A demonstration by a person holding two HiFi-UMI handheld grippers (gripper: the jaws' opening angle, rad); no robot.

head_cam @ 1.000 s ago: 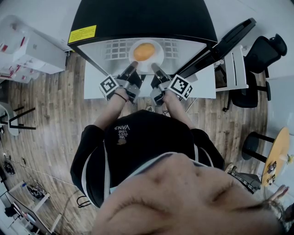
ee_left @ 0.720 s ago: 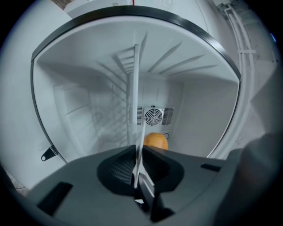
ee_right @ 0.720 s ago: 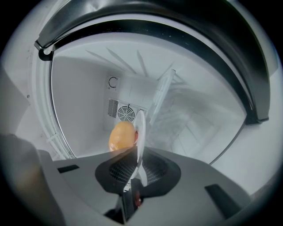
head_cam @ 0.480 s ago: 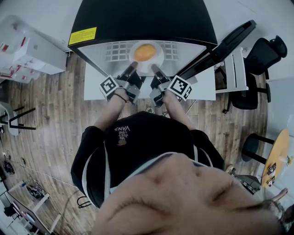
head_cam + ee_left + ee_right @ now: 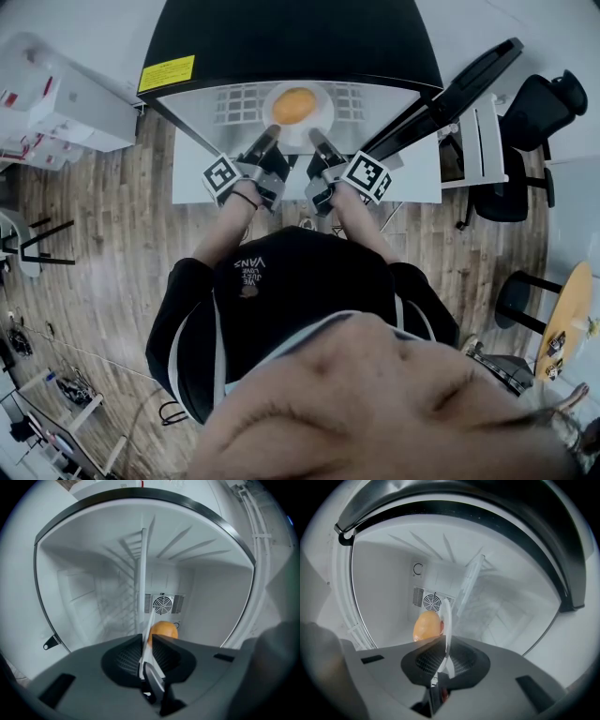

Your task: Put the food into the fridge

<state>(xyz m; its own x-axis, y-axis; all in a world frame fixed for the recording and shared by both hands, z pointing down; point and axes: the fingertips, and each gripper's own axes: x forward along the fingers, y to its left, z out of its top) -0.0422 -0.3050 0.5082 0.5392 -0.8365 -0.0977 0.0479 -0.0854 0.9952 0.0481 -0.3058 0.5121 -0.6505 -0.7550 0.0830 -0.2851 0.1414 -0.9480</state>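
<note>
I've got the left gripper and the right gripper each pinched narrow on the rim of the white plate. The orange sits on the plate at the fridge mouth. Wire shelf shows either side. The fridge door hangs open at right, the side walls are near, and the fan vent is well behind.

Food: one fruit, orange-coloured, rounded, whole, smooth skin. Sits centred on white plate.
Plate: round, shallow, level, inside fridge opening, over wire shelf. Contact with shelf not determinable. Near rim pinched by left hand-held gripper and right hand-held gripper.
Fridge: black cabinet, door swung open at right, white interior, round fan grille on back wall.
</note>
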